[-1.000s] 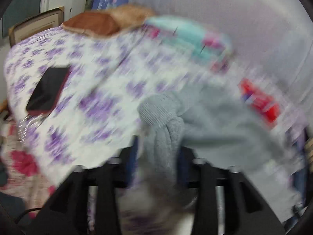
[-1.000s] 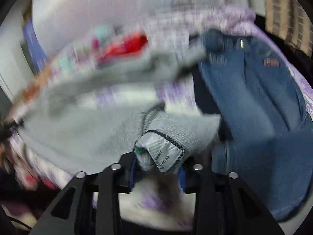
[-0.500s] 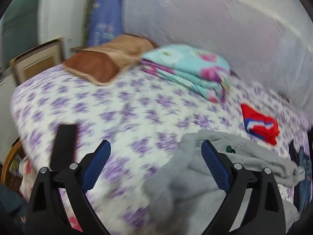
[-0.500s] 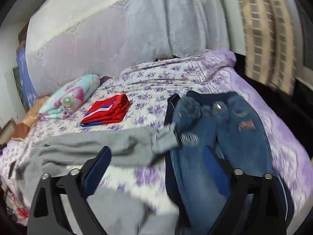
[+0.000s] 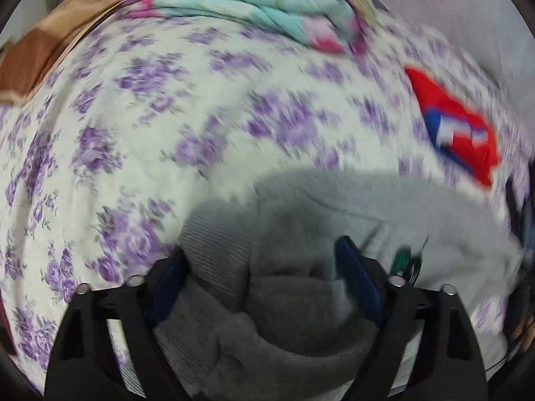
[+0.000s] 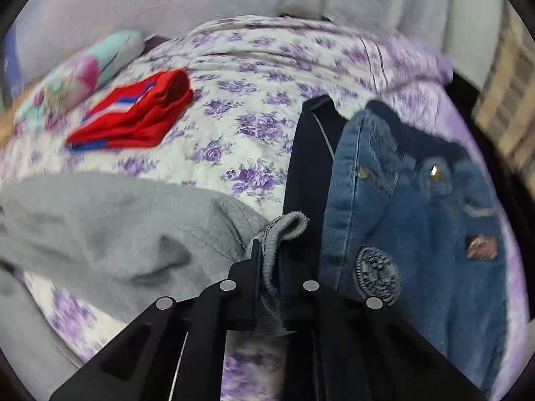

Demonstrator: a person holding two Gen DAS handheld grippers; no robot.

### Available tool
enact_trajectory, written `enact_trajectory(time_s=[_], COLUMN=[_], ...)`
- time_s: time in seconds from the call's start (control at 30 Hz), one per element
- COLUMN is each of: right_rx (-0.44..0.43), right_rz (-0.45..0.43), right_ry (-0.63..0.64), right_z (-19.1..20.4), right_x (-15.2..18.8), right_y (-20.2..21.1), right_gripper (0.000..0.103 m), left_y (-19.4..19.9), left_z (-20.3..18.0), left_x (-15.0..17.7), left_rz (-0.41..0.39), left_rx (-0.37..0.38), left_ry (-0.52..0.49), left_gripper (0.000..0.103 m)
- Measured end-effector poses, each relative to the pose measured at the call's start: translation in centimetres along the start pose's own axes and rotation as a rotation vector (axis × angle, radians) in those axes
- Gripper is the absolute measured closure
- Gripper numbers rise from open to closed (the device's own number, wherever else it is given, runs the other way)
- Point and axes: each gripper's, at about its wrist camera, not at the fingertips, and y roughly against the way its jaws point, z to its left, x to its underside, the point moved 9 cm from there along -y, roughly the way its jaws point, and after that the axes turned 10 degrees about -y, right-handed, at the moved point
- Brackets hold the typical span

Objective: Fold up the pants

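We note the left gripper (image 5: 264,277) with jaws spread wide, grey pants (image 5: 284,317) bunched between them (contact unclear, frame blurred). Right gripper (image 6: 272,267) jaws nearly together, pinching the ribbed cuff (image 6: 284,230).

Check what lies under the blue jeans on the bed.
A dark navy garment sticks out from under the blue jeans along their left edge, on the floral bedsheet. How far it extends beneath is covered.

Both wrist cameras sat low and close over the white bedsheet printed with purple flowers (image 5: 140,107), each looking forward along its own fingers. The left view faced the folded turquoise-and-pink blanket (image 5: 254,3); the right faced the blue denim jeans (image 6: 411,220). Both shared the folded red garment (image 5: 458,133) and the grey fleece pants (image 6: 100,230).
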Motion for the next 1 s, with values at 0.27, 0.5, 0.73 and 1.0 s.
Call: enact_trajectory(time_s=[0.27, 0.5, 0.73, 1.0], right_rx=[0.006, -0.096, -0.004, 0.024], right_rz=[-0.067, -0.206, 0.088, -0.136], right_ry=[-0.019, -0.085, -0.12, -0.16], right_z=[-1.2, -0.4, 0.8, -1.0], right_x=[-1.2, -5.3, -4.6, -5.4], right_y=[1.2, 4.5, -5.2, 1.0], right_gripper=[0.094, 0.094, 0.088, 0.02], left_y=[1.9, 9.8, 4.0, 4.9], left_z=[1.2, 3.3, 7.2, 6.4], left_x=[-0.6, -3.5, -4.9, -5.2], left_rz=[-0.102, -0.368, -0.264, -0.269], left_rx=[0.051, 0.029, -0.086, -0.125], left_ry=[0.089, 0.198, 0.209, 0.172], left_gripper=[0.069, 0.072, 0.056, 0.029])
